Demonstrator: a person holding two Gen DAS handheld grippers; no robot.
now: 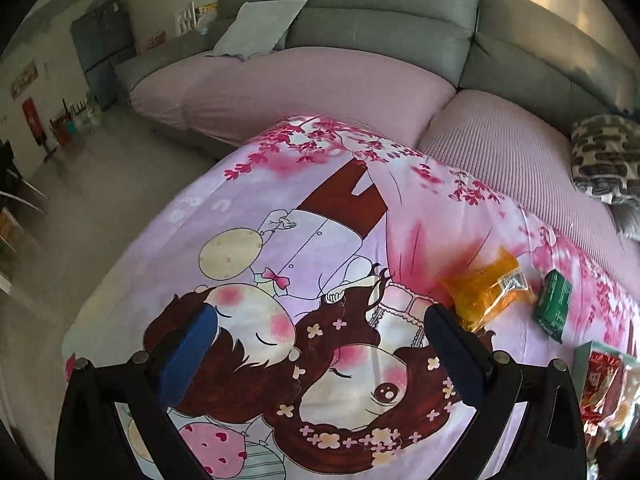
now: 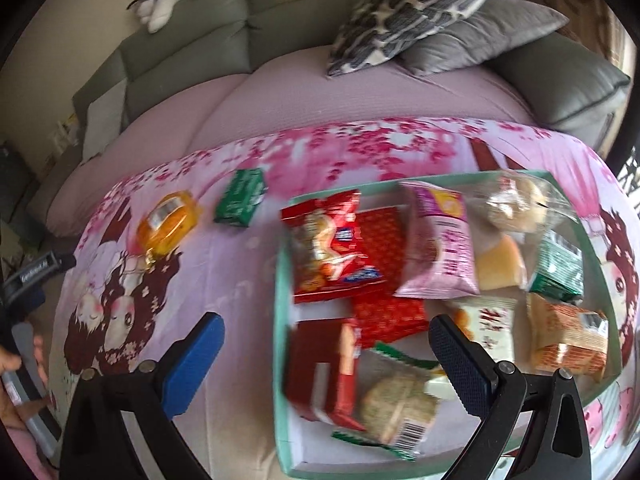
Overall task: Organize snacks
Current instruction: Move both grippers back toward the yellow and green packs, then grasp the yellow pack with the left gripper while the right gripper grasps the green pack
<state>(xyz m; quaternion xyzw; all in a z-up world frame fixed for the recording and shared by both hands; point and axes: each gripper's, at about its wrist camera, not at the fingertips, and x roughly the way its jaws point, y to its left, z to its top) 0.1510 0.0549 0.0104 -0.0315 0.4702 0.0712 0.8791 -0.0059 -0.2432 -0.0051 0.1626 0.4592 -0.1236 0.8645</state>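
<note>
Most snacks already fill the mint tray (image 2: 282,320); the orange packet (image 2: 168,220) and green packet (image 2: 240,198) lie outside at its ten o'clock. The left gripper (image 1: 316,344) and right gripper (image 2: 326,344) are both spread wide, grasping nothing.

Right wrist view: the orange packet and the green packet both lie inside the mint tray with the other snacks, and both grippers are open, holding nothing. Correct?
Not quite. The orange packet and the green packet lie on the cartoon cloth, outside the mint tray, to its left, as the right wrist view shows. The rest holds: the left gripper and right gripper are open and hold nothing.
</note>
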